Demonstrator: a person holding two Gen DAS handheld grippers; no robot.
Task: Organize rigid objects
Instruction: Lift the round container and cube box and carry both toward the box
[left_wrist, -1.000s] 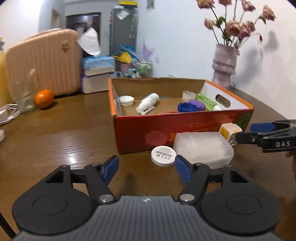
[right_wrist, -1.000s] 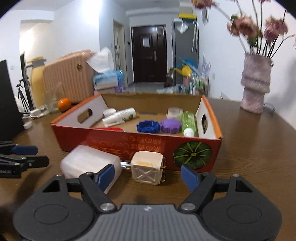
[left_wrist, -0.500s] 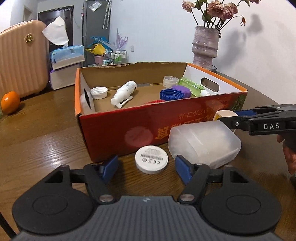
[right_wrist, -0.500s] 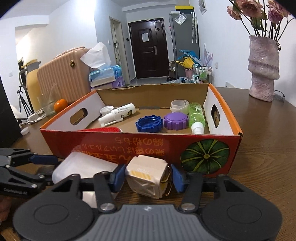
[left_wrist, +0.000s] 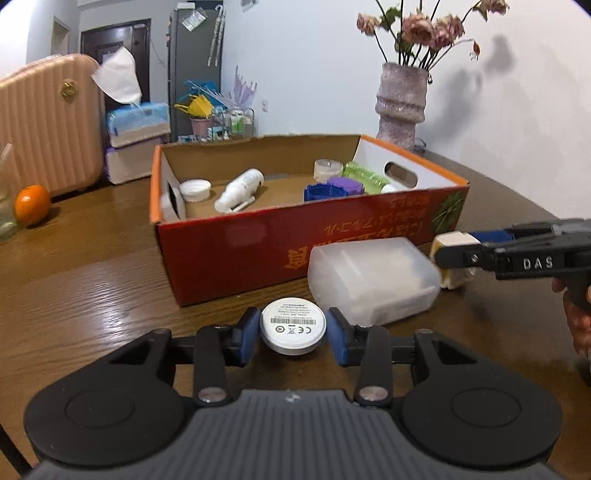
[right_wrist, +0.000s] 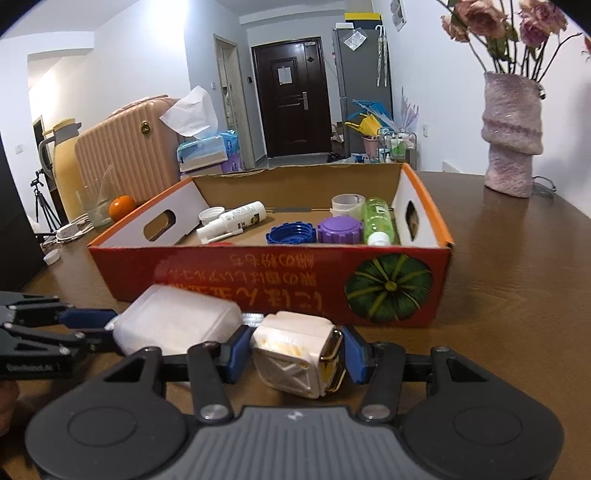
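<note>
My left gripper (left_wrist: 292, 334) is shut on a round white disc (left_wrist: 292, 325), just in front of the red cardboard box (left_wrist: 258, 251). My right gripper (right_wrist: 291, 352) is shut on a cream plug adapter (right_wrist: 291, 354), also in front of the box (right_wrist: 280, 277). The adapter also shows in the left wrist view (left_wrist: 452, 260), with the right gripper (left_wrist: 458, 251) around it. A frosted plastic case (left_wrist: 373, 280) lies on the table between the two grippers; it also shows in the right wrist view (right_wrist: 177, 321). The box holds a white spray bottle (right_wrist: 232, 221), blue (right_wrist: 290, 234) and purple (right_wrist: 340, 230) caps and a green bottle (right_wrist: 376, 221).
A vase with dried flowers (right_wrist: 511, 133) stands at the back right of the wooden table (right_wrist: 517, 277). An orange (left_wrist: 31, 205) and a glass (right_wrist: 98, 206) sit at the back left, before a pink suitcase (left_wrist: 44, 125) and tissue boxes (left_wrist: 136, 125).
My left gripper moved forward and shut on the white disc, which lay free on the table before. My right gripper shut on the adapter half a second ago and still holds it.
</note>
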